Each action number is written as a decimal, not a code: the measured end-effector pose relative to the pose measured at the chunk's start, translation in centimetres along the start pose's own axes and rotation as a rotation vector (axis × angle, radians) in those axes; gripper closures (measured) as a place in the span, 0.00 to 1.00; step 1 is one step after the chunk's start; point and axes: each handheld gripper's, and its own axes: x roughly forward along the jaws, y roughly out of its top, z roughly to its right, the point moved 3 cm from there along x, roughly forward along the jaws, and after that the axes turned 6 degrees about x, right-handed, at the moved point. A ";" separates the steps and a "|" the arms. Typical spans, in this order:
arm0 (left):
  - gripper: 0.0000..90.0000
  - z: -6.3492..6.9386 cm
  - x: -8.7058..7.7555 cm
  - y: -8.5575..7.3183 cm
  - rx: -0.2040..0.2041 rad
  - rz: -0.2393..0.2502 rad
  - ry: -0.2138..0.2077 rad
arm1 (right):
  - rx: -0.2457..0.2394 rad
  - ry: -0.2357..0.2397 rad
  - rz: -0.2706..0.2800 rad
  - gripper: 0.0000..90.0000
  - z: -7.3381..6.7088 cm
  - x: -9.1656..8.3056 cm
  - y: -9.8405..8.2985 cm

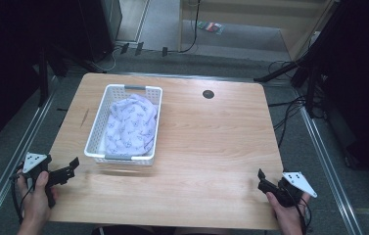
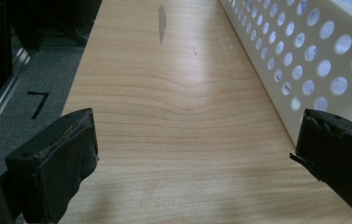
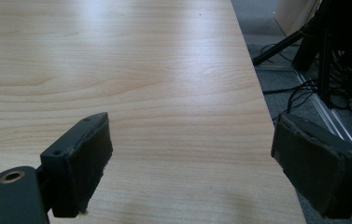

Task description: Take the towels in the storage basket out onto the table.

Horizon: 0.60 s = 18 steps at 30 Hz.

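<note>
While both jaw pairs spread wide, left gripper (image 1: 67, 169) at seven, right gripper (image 1: 263, 180) at five: nothing grasped yet; lilac cloth (image 1: 130, 125) heaped inside white basket (image 1: 104, 109) at eleven.

The place looks like a lab or recording studio rather than a home. A plain wooden desk (image 1: 211, 147) stands on grey carpet (image 1: 314, 181) between metal floor rails (image 1: 326, 156), with black stand legs (image 1: 289, 68) and loose cables (image 1: 289, 115) around it, dark equipment at both sides and pale wooden furniture (image 1: 270, 14) behind.
</note>
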 end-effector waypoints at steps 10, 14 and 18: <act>0.00 0.2 -0.2 0.1 0.008 0.019 -0.017 | -0.006 0.000 0.002 0.14 -0.1 0.0 0.0; 0.00 0.3 -0.4 0.6 -0.008 0.039 -0.032 | -0.007 0.000 0.002 0.14 0.0 0.0 0.0; 0.00 -0.1 -0.6 1.1 -0.029 0.084 -0.037 | -0.007 -0.001 0.002 0.14 -0.1 0.0 0.0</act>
